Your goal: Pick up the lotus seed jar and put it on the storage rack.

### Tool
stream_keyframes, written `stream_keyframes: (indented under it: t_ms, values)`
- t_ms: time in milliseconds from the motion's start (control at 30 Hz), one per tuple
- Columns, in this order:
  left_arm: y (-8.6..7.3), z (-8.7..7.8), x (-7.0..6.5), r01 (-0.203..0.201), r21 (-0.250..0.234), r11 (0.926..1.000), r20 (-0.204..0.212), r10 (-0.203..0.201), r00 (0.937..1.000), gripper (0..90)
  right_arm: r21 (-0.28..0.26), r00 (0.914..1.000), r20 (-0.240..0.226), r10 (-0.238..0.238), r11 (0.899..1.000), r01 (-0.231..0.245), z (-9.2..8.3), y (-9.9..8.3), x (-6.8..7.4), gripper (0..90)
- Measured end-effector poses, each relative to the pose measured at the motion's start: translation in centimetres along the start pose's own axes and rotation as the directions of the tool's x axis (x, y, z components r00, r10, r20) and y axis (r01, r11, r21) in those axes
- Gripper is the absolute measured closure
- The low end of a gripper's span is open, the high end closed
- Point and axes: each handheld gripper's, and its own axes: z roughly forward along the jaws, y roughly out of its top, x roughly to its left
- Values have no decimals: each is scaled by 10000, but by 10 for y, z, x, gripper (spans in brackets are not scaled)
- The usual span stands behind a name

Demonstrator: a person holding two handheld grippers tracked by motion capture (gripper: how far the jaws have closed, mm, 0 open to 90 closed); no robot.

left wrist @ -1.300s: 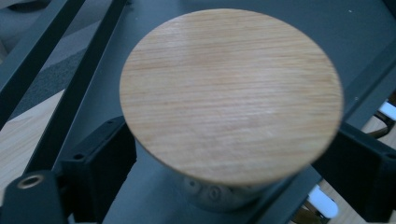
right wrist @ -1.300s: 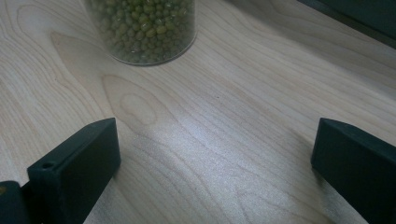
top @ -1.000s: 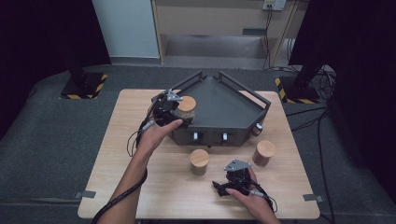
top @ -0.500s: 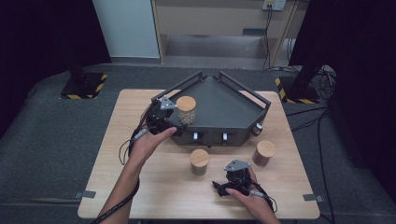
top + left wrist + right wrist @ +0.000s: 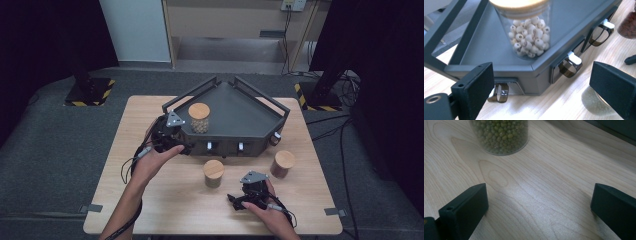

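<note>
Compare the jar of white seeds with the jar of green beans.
The jar of white seeds stands inside the grey tray; the jar of green beans stands on the wooden table. The former holds pale round seeds, the latter small green beans. Both are clear, upright and wooden-lidded.

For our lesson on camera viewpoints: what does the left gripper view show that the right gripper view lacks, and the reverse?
Left gripper view: a jar of white seeds standing in the grey tray, clasps on the tray's front wall, and a jar of red beans at the edge. Right gripper view: a jar of green beans. Both: the wooden table and two open black jaws rising from below.
</note>
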Motion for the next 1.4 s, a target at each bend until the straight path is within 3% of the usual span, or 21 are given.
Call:
stream_keyframes:
  t_ms: [733, 1400]
  values:
    - [-33, -10, -15, -89, 311, 9995, 11, 88, 10000, 45, 0, 10000, -4, 4, 10000, -4, 0, 0, 0, 15]
    - [-66, -3, -23, 355, 617, 9975, 122, -363, 9993, 43, 2, 10000, -3, 4, 10000, -4, 0, 0, 0, 15]
